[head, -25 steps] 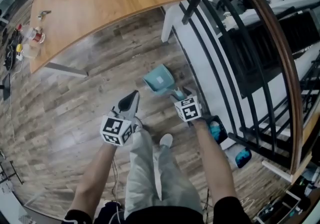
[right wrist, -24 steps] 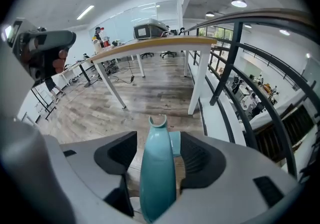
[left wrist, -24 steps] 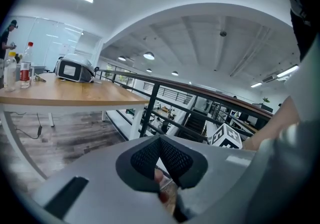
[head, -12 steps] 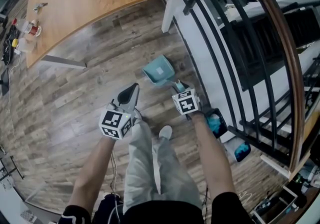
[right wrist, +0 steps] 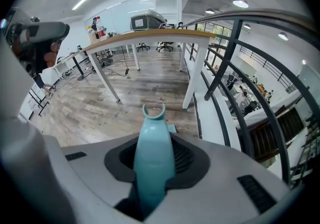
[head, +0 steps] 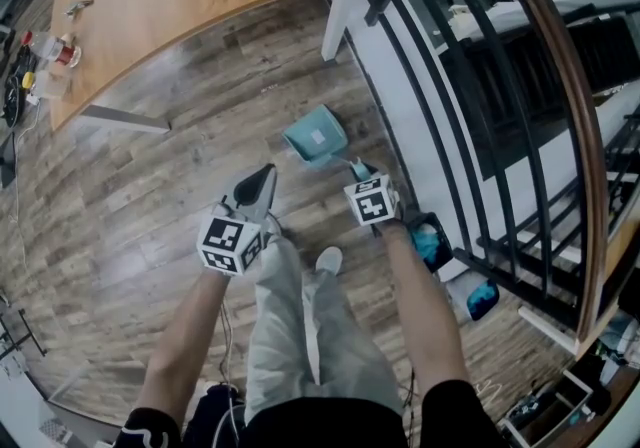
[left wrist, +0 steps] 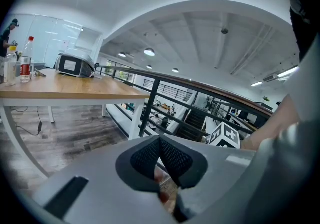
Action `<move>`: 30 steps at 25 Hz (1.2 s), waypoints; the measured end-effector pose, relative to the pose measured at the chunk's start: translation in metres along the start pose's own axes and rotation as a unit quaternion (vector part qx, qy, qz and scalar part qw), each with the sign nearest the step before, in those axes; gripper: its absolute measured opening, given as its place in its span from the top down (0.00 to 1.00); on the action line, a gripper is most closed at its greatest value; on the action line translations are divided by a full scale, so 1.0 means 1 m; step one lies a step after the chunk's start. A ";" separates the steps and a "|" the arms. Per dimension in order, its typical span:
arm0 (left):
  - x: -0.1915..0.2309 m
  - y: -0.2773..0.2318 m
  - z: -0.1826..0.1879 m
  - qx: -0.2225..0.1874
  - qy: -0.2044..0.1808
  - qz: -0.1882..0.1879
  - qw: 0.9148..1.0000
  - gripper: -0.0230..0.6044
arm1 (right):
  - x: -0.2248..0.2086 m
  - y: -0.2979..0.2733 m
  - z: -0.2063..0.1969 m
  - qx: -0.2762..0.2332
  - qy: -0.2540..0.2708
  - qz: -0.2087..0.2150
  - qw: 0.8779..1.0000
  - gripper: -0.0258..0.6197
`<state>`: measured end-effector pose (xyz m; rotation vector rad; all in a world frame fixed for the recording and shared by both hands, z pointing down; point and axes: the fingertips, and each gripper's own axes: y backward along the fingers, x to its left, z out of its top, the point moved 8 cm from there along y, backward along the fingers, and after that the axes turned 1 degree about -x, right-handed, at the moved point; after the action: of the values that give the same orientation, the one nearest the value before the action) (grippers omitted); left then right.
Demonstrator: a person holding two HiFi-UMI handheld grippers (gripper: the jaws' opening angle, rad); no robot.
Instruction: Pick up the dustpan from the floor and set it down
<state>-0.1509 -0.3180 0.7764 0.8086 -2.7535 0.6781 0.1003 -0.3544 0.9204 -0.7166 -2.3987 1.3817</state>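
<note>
Right gripper (head: 357, 174) is down at the teal dustpan (head: 318, 139) now, pointing steeply at the wooden floor (head: 140, 196). Its jaws have just been closing, and in the right gripper view (right wrist: 155, 160) they sit narrowed on the dustpan's handle (right wrist: 152, 143), a dark pad tight against each side and the handle's notched tip poking out past them. The scoop lies at about 11 o'clock from that gripper, low over the boards; I can't tell whether it is touching them. Just off at its 3 o'clock runs the white base of the black railing (head: 440, 116).

Left gripper (head: 262, 182) hangs out at 9 o'clock from the right one, well apart from the dustpan. In its own view (left wrist: 161, 155) the pads meet at the tips with nothing between them. The person's shoe (head: 328, 259) shows between the two arms, and the wooden tabletop (head: 200, 6) is up at 11 o'clock.
</note>
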 end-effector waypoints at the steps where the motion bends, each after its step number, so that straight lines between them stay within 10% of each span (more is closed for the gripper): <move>1: 0.001 0.001 0.000 -0.001 0.000 0.001 1.000 0.97 | -0.001 0.001 -0.001 0.000 -0.005 -0.002 1.000 0.83; 30: -0.084 0.082 0.125 -0.059 0.012 0.017 0.998 0.97 | -0.026 0.230 0.070 -0.088 -0.064 -0.036 0.993 0.83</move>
<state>-0.1328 -0.2775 0.6106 0.7252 -2.7622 0.5225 0.1531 -0.3232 0.6868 -0.5937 -2.6446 1.2331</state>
